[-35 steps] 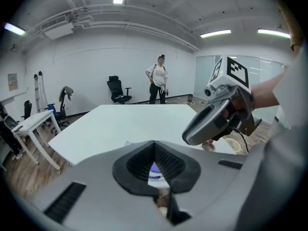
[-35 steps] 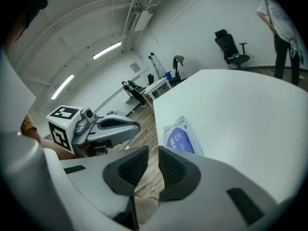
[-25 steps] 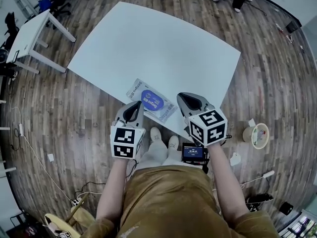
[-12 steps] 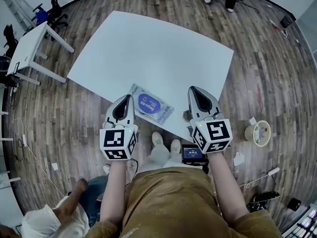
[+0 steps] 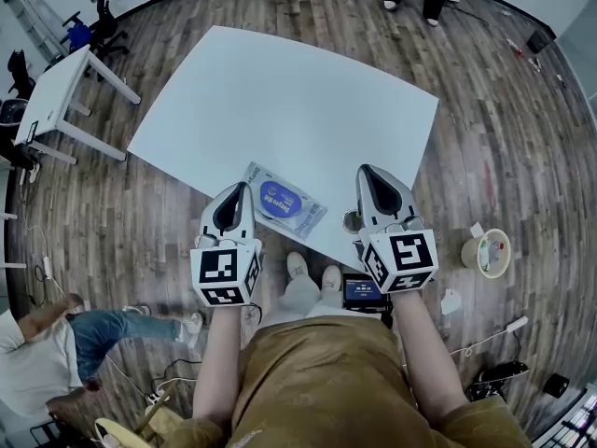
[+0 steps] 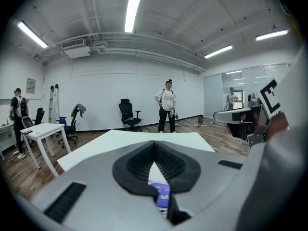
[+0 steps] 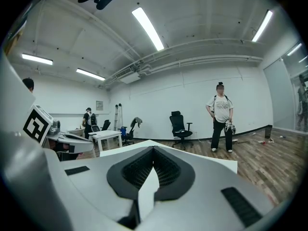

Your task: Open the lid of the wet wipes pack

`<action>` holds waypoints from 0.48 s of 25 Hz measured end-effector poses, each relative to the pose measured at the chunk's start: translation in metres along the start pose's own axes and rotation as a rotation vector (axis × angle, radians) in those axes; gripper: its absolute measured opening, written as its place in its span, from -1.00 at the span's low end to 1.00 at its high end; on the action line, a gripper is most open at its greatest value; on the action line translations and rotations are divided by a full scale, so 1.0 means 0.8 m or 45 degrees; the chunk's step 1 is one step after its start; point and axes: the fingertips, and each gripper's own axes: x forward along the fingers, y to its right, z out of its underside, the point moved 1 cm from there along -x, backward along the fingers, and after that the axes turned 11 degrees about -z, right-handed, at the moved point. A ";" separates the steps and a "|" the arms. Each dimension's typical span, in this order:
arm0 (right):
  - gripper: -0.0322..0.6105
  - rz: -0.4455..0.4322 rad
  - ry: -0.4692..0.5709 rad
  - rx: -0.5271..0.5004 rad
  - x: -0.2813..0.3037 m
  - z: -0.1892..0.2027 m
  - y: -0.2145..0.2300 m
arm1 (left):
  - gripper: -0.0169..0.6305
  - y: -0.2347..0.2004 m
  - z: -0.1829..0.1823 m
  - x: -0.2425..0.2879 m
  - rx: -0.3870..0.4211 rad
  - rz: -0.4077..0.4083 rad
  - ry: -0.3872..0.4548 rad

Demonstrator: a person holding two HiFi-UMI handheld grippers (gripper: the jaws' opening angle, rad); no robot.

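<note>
Wet wipes pack [image 5: 284,202]: it lies flat on the white table [image 5: 308,101], just inside the near edge and about midway along it, long side roughly parallel to that edge.
Blue lid [image 5: 276,195]: the oval faces up at the middle of the pack and lies flat on it.
Left gripper [image 5: 240,190]: your jaws are pressed together at the tips with nothing between them. The body hangs over the near edge, and the tips sit just beside the pack's left end. Whether they touch it you cannot tell. In the left gripper view [image 6: 154,146] the pack's blue print [image 6: 162,196] shows through the slit below the tips.
Right gripper [image 5: 367,172]: jaws pressed together and empty here too [image 7: 154,150]. It sits over the table's near right corner, apart from the pack's right end.
Table edges: the near edge runs diagonally under both grippers, and the pack lies between them.
Open room: a wide stretch of white surface runs from the pack to the far edge and both far corners.
Floor around you: a small white desk [image 5: 56,82] stands well off the left corner, a tape roll [image 5: 487,253] lies at your right, and a person [image 5: 47,362] crouches at your lower left.
</note>
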 end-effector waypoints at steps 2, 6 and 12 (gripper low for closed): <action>-0.88 -0.002 0.002 0.012 0.000 0.000 0.002 | -0.93 0.001 0.000 0.001 -0.001 -0.001 0.003; -0.88 -0.002 0.004 0.023 0.000 0.002 0.002 | -0.93 0.000 0.000 0.000 -0.001 -0.003 0.007; -0.88 -0.012 0.008 0.045 0.001 0.003 0.006 | -0.93 0.001 -0.010 -0.002 -0.015 -0.009 0.050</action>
